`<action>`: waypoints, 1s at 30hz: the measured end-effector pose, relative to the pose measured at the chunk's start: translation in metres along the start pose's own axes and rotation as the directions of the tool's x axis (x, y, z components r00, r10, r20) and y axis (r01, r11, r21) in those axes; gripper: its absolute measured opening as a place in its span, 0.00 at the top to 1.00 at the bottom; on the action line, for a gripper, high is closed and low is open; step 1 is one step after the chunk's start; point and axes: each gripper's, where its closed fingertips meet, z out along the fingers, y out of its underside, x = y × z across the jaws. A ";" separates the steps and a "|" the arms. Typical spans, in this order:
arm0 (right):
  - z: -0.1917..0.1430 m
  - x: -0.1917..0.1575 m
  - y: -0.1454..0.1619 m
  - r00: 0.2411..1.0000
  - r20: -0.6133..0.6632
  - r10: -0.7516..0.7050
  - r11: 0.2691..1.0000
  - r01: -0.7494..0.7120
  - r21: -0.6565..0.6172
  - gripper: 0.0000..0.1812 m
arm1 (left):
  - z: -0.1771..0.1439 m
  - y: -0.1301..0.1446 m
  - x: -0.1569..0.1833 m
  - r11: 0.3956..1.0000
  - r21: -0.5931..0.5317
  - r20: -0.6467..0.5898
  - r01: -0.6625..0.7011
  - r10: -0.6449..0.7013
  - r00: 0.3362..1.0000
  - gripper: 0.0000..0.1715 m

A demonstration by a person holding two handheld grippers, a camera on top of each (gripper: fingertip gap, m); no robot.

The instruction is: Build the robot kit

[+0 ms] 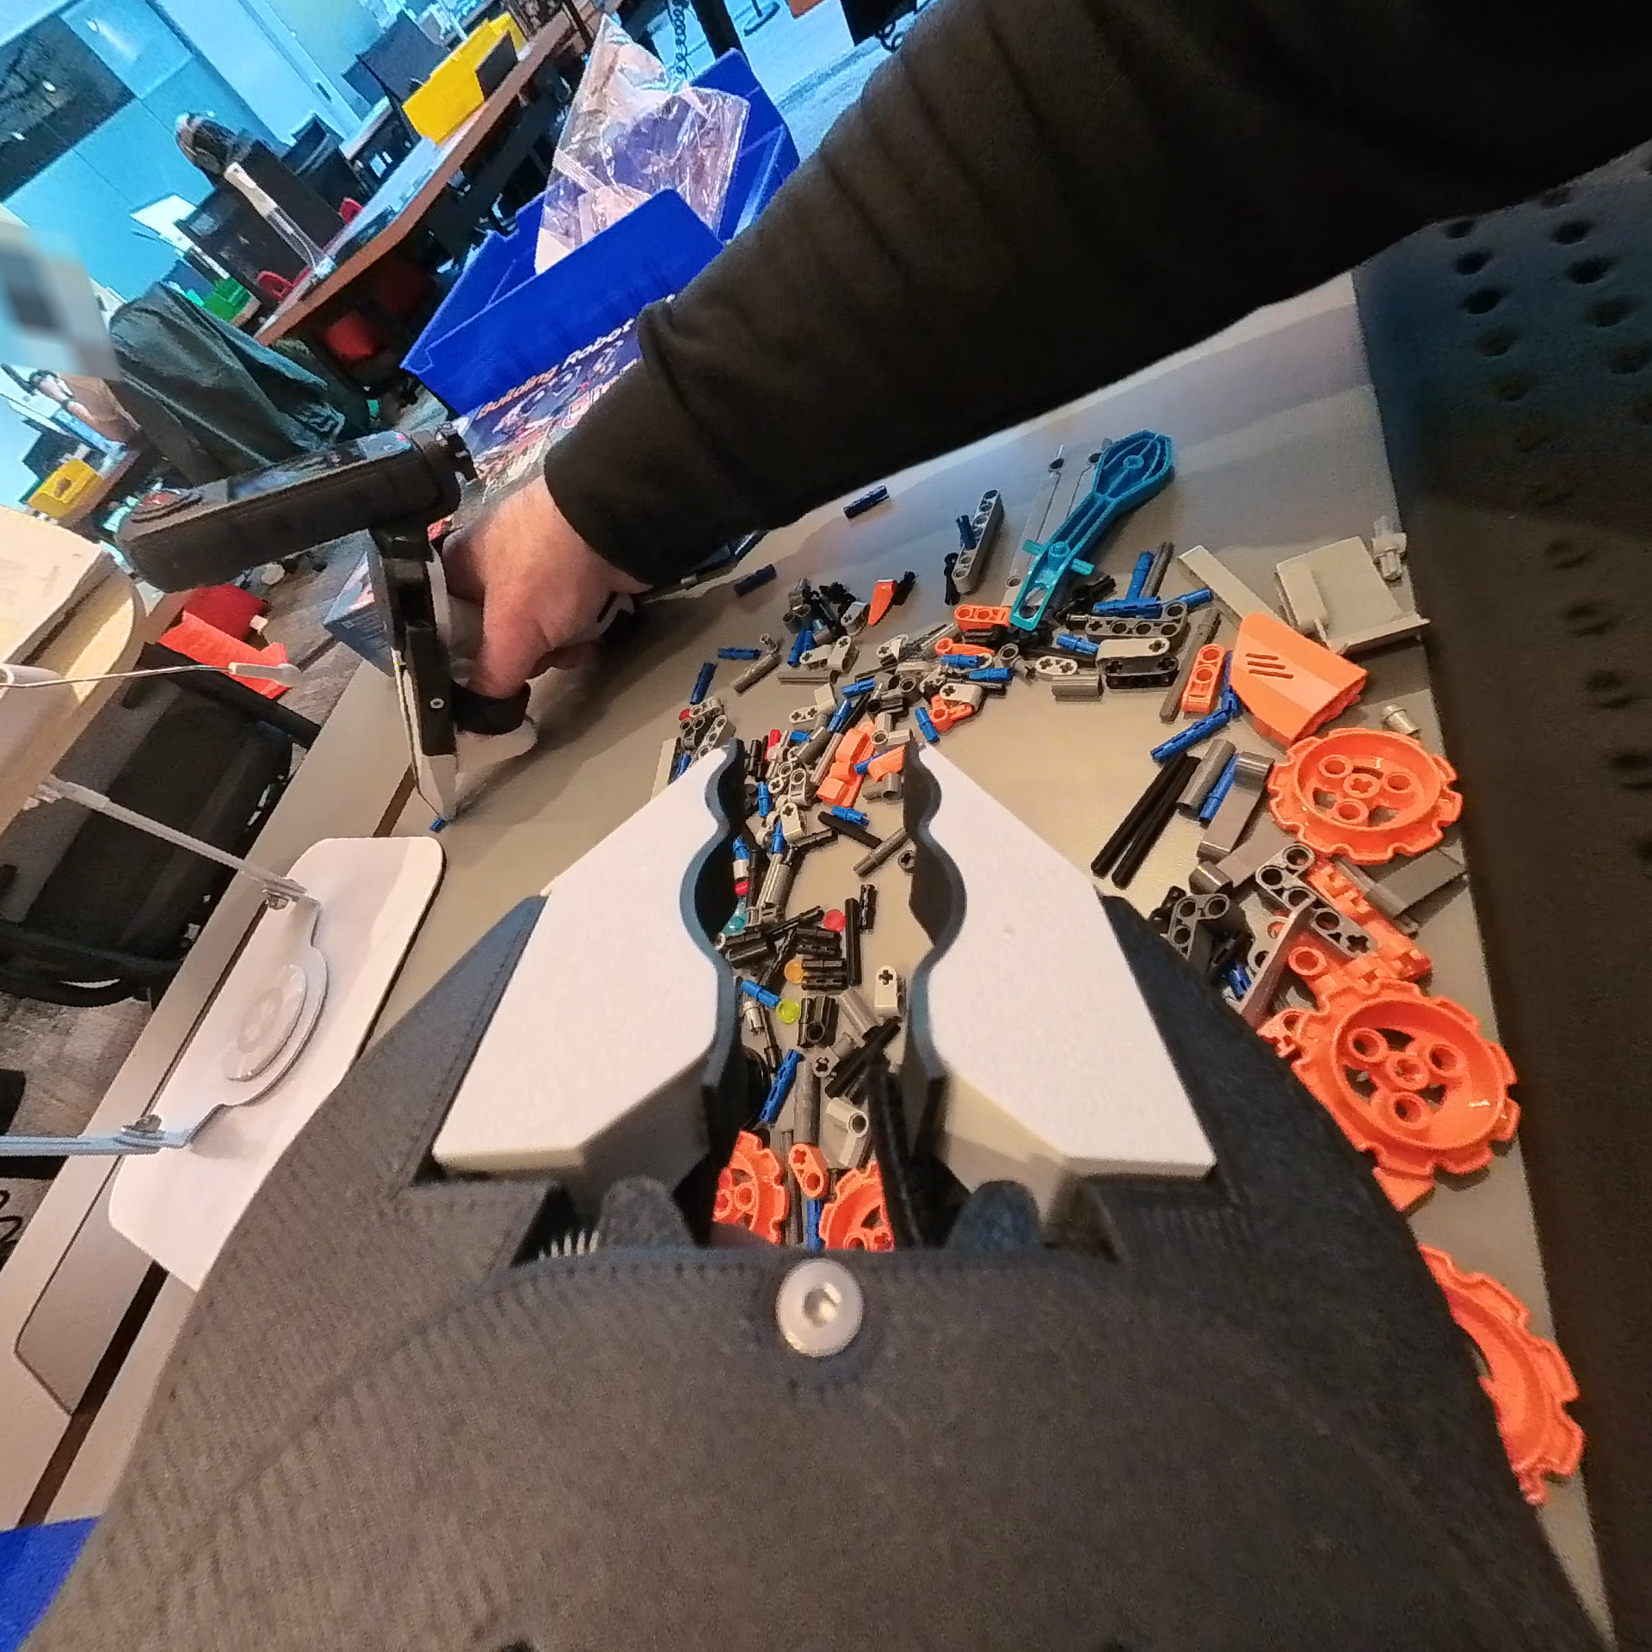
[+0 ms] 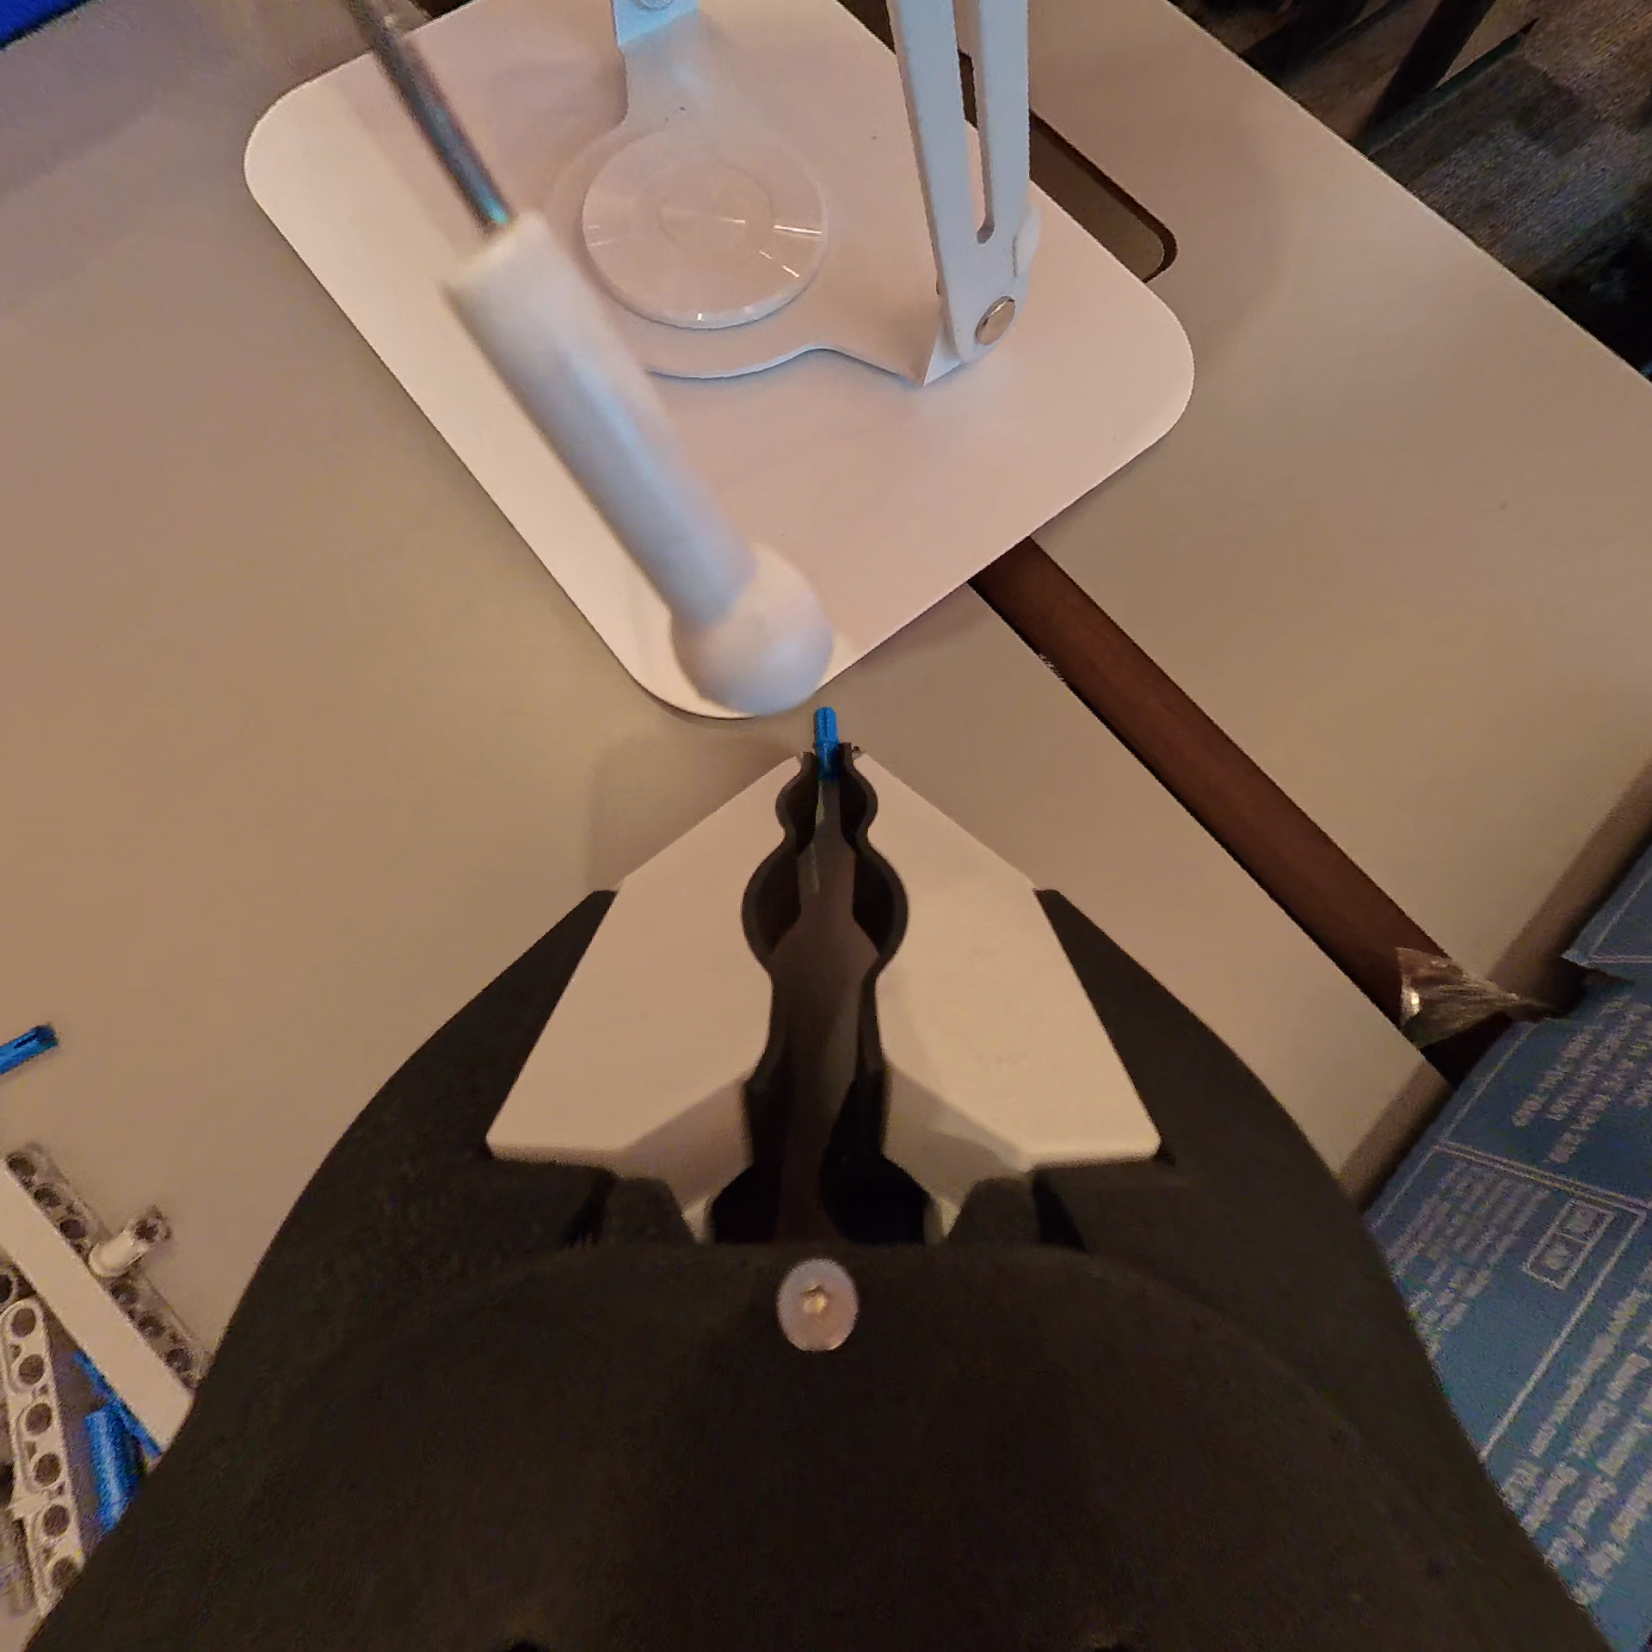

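Observation:
My left gripper (image 1: 827,773) is open and empty, hovering over a pile of small building-toy parts (image 1: 894,715): black, grey and blue pins, grey connectors, orange pieces. Large orange gear wheels (image 1: 1399,1082) lie to its right. My right gripper (image 2: 830,767) is shut on a small blue pin (image 2: 825,731), which sticks out past its fingertips just above the table near the corner of a white stand base (image 2: 894,465). The right gripper also shows in the left wrist view (image 1: 442,804), held by a hand in a dark sleeve, tips down at the table's left edge.
A white stand with metal arms (image 2: 974,206) and a white rod with a ball end (image 2: 626,447) rises from the base. A teal long part (image 1: 1091,527) and an orange panel (image 1: 1296,679) lie far right. Grey perforated beams (image 2: 45,1359) and a blue box (image 2: 1538,1251) flank the right gripper. Left tips to right tips: about 35 centimeters.

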 end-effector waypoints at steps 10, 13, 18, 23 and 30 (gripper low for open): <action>-0.024 -0.061 0.022 0.992 0.123 -0.033 0.997 0.041 -0.058 0.99 | -0.002 0.000 0.000 0.999 -0.009 0.003 -0.034 0.034 0.999 0.80; -0.042 -0.096 0.039 0.978 0.194 -0.076 0.990 0.097 -0.101 0.99 | -0.010 0.003 -0.022 0.999 -0.031 0.068 -0.012 0.014 0.998 0.80; -0.072 -0.136 0.068 0.951 0.271 -0.146 0.967 0.195 -0.163 0.98 | -0.032 0.001 -0.060 1.000 -0.012 0.170 0.020 -0.018 0.985 0.80; -0.093 -0.165 0.087 0.929 0.319 -0.189 0.949 0.256 -0.184 0.99 | -0.054 -0.001 -0.091 0.999 0.018 0.247 0.049 -0.052 0.968 0.81; -0.106 -0.184 0.084 0.916 0.337 -0.216 0.945 0.283 -0.165 0.88 | -0.078 0.009 -0.126 0.997 0.018 0.345 0.078 -0.080 0.935 0.82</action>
